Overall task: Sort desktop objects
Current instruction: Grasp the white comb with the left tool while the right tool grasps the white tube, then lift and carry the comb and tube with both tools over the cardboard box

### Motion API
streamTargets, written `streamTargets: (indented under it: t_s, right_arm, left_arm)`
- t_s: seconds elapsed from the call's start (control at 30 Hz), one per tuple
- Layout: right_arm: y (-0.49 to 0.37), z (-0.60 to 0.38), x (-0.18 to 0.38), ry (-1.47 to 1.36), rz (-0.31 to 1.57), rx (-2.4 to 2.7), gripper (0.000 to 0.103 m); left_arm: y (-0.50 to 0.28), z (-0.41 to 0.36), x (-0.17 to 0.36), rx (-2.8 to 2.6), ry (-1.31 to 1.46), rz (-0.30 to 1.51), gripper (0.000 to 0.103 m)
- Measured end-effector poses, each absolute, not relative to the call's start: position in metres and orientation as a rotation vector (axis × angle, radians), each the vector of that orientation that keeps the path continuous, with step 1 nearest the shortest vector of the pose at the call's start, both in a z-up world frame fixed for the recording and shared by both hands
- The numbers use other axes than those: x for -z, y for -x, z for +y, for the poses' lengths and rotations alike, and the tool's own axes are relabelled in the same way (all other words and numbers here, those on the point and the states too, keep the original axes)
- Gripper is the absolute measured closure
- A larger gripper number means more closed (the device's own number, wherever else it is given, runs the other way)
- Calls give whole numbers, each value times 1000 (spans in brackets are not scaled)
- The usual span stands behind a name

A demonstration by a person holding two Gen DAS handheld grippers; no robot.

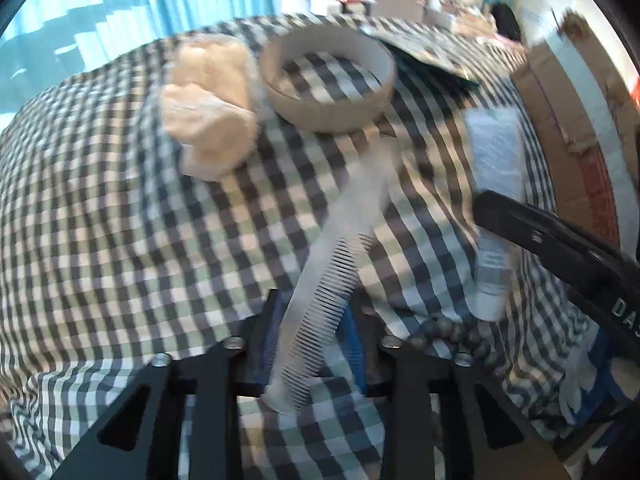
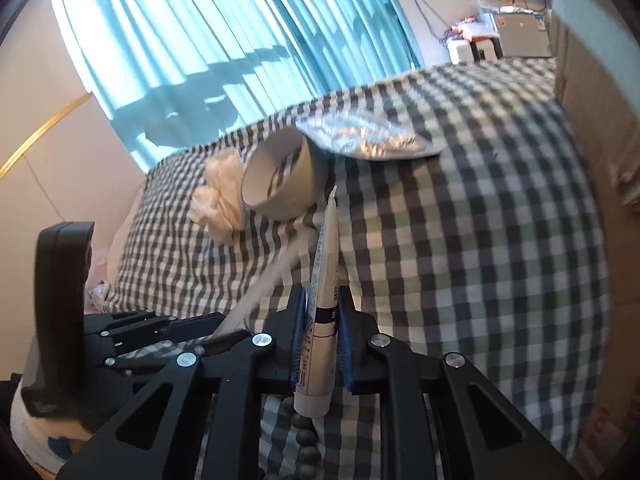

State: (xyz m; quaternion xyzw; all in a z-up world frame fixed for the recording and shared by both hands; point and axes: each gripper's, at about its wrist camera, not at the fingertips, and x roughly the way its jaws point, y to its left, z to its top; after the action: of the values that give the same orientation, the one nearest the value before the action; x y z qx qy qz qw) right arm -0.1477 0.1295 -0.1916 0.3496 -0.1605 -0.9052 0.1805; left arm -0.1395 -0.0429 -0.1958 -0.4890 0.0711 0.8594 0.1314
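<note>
Black linkage arms and blue pads fill the bottom of both wrist views. Between the pads of the left claw (image 1: 310, 344) a white comb (image 1: 328, 280) is gripped near its toothed end, its handle slanting up and away over the cloth. The right claw (image 2: 322, 344) is clamped on a white tube (image 2: 325, 300), cap end nearest the camera and crimped tail pointing up toward the far side of the worktop. A string of dark beads (image 2: 304, 436) lies on the cloth just under the tube's cap; in the left view the beads sit beside the tube's cap.

A black, white and pale green checked cloth (image 1: 120, 220) covers the worktop and hangs in folds at its near edge. Farther back stands a low round cardboard ring (image 1: 332, 80), open so that the checks show through it. Touching its side is a crumpled pale peach tissue or bag (image 1: 208, 120). Behind the ring lies a crinkled silvery foil pack (image 2: 364, 138). A brown cardboard box (image 1: 576, 128) stands along the right edge of the cloth.

Beyond the worktop hang sunlit turquoise curtains (image 2: 208, 40) with shadows across them. Cream walls flank the curtains, and a cluttered far corner holds small boxes and cables, too blurred to identify.
</note>
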Motion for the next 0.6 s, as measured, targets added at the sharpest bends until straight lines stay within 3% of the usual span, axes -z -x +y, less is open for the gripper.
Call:
streamTargets:
  t_s: [0.03,0.17,0.33,0.6]
  right_arm:
    - [144,131,188,-979,-455,2555,88]
    - [128,136,173,-938,-430,2562,88]
    - [106,139,153,-865,-401,2584,88]
    - [77,150,122,-760,-377,2618,88]
  left_arm:
    - [139,-49,191,-2521,1414,164,94]
    - [130,-61,183,-2565,1410,86,99]
    - [124,-73,181,-2581,1382,15,100]
    - [111,-108,160,-2640,1285,-261,100]
